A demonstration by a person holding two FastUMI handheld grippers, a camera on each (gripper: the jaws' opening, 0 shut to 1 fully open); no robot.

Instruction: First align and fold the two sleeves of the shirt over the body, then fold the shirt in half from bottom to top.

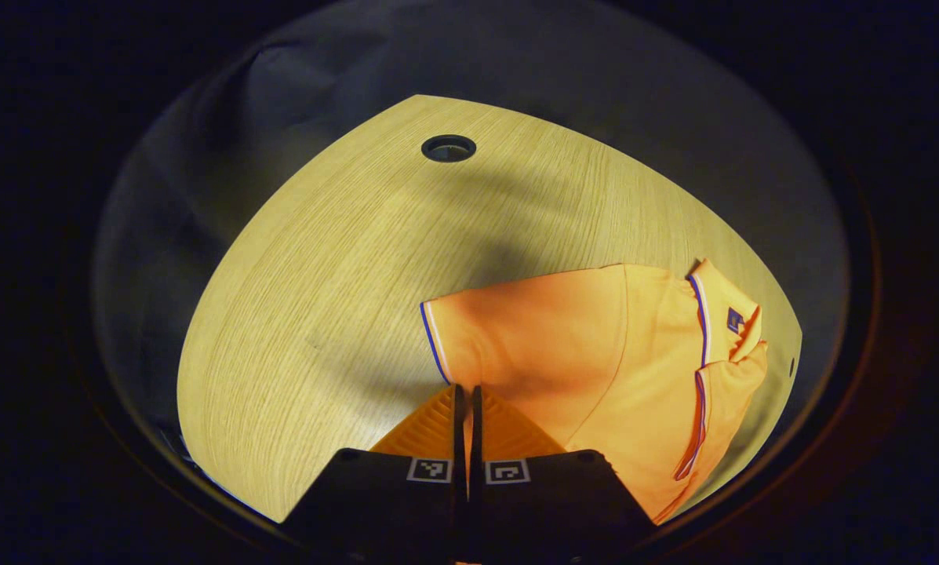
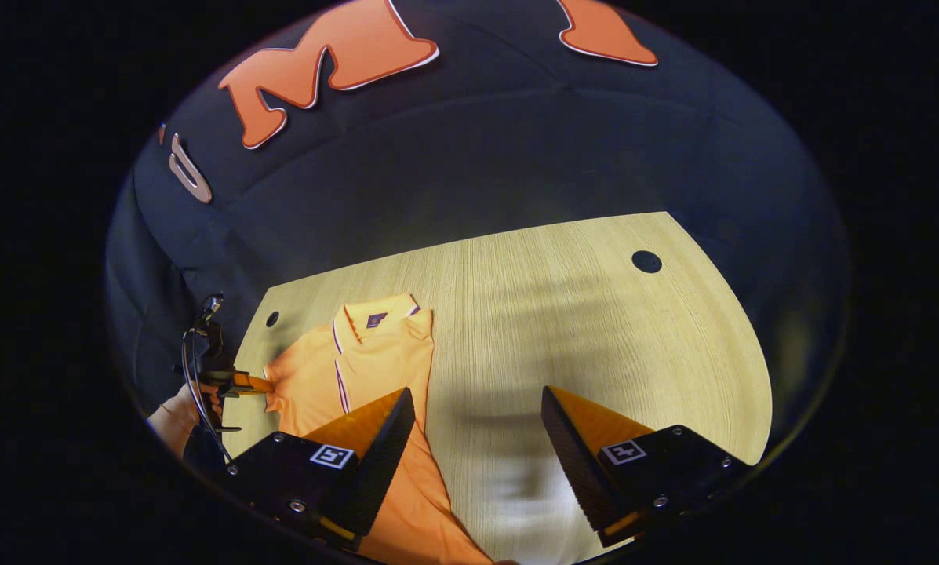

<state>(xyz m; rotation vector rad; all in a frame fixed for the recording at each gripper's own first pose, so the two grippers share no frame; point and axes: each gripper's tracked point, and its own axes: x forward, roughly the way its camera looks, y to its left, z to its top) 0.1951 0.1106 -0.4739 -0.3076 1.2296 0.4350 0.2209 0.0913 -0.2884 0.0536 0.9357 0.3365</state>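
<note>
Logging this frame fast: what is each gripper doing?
Left gripper: jaws shut on the shirt's sleeve.
Right gripper: jaws open, holding nothing, above the table.

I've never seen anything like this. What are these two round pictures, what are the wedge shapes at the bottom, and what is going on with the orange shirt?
No robot here: a person holds a two-finger gripper in each hand, and a wide-angle camera rides on each one. The wedges at the bottom are that gripper's own fingers.

In the left gripper view, the left gripper has its fingers closed together at the edge of the orange shirt, beside the sleeve; it looks pinched on the cloth, though the contact itself is hidden.

In the right gripper view, the right gripper is wide open above the wooden table, holding nothing. Far left there, you see the other gripper at the shirt's sleeve, with the person's hand behind it.

The shirt lies on the table, collar away from the camera.
</note>
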